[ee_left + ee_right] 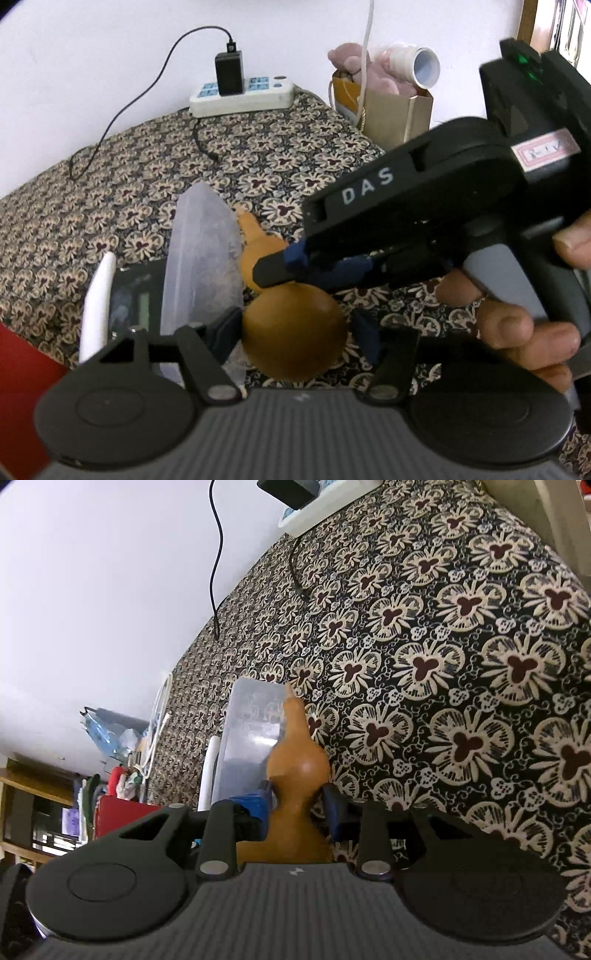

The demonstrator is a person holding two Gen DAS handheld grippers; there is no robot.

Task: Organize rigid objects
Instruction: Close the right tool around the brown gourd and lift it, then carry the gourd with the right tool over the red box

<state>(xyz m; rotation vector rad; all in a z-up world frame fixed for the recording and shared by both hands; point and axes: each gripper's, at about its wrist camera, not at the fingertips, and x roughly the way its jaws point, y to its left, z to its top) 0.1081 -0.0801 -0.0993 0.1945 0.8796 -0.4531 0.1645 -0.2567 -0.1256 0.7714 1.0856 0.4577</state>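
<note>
I see the patterned cloth [155, 177] covering the whole surface, a white wall behind, a power strip [242, 96] at its back edge. A clear lid [201, 273] lies beside the gourd [293, 332]. My left gripper [295, 334] straddles the belly, pads seemingly not pressing; the right gripper [297, 805] flanks the waist, contact unclear, probably a handover.

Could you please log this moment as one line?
gourd on tablecloth beside clear container | left gripper open around bulb | right gripper at neck, grip unclear
</note>
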